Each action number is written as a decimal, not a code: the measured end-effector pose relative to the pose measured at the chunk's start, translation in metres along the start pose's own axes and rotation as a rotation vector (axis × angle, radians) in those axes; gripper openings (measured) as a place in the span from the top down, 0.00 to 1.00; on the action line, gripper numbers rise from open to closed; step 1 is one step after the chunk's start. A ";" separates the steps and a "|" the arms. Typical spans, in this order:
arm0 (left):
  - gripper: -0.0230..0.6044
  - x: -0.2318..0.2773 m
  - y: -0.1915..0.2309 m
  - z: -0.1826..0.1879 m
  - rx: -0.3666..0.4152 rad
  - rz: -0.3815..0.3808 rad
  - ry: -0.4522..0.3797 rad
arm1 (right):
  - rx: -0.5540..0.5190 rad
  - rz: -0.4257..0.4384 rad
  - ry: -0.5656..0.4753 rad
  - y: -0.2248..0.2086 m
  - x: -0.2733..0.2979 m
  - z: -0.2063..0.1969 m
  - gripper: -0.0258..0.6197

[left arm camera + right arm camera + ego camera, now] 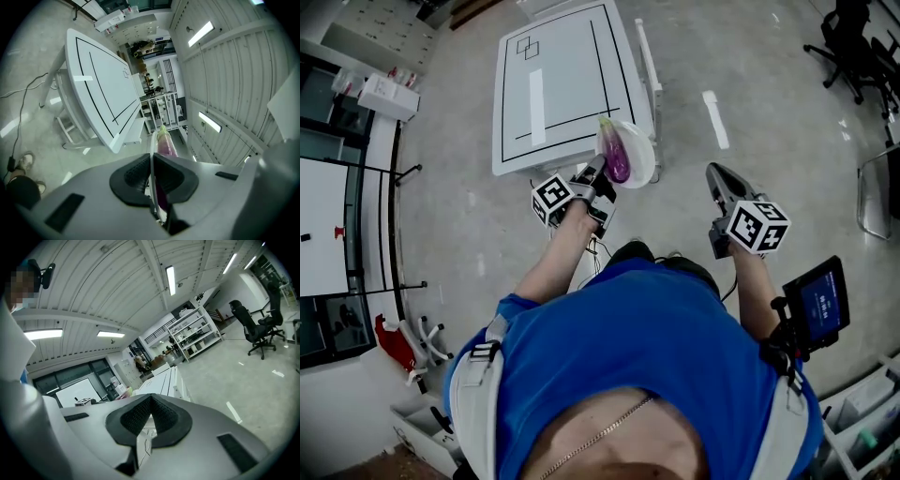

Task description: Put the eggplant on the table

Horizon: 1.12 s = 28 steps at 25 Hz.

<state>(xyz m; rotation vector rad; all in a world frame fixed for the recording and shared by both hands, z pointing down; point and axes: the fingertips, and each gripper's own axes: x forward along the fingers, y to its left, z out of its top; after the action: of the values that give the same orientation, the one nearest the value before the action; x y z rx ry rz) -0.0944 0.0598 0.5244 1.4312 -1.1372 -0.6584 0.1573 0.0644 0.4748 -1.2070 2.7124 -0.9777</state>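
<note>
Eggplant [617, 157] is carried on a plate [641, 150] whose rim is clamped in the left gripper [596, 176], at the near corner of the table [562, 94]. The plate should be kept level until it is set down. The right gripper [719, 176] is closed on nothing, well apart.

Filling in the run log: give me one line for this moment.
left gripper: shut on plate rim | eggplant: lying on plate, by table corner | right gripper: shut, empty
</note>
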 end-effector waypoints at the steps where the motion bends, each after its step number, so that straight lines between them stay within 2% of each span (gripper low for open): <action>1: 0.92 -0.001 0.001 0.003 0.002 0.002 -0.008 | 0.000 0.005 0.001 0.000 0.000 0.000 0.97; 10: 0.92 0.006 -0.004 0.030 0.019 -0.005 -0.023 | -0.003 0.000 -0.010 0.005 0.008 0.009 0.97; 16: 0.92 0.084 0.014 0.101 0.019 0.017 -0.009 | 0.004 -0.017 -0.008 -0.024 0.095 0.042 0.97; 28: 0.92 0.166 0.041 0.197 0.040 0.039 0.033 | 0.021 -0.095 -0.024 -0.040 0.176 0.082 0.97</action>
<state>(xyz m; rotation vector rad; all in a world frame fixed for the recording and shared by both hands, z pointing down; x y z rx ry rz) -0.2173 -0.1673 0.5563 1.4446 -1.1555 -0.5856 0.0813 -0.1180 0.4711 -1.3462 2.6412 -0.9918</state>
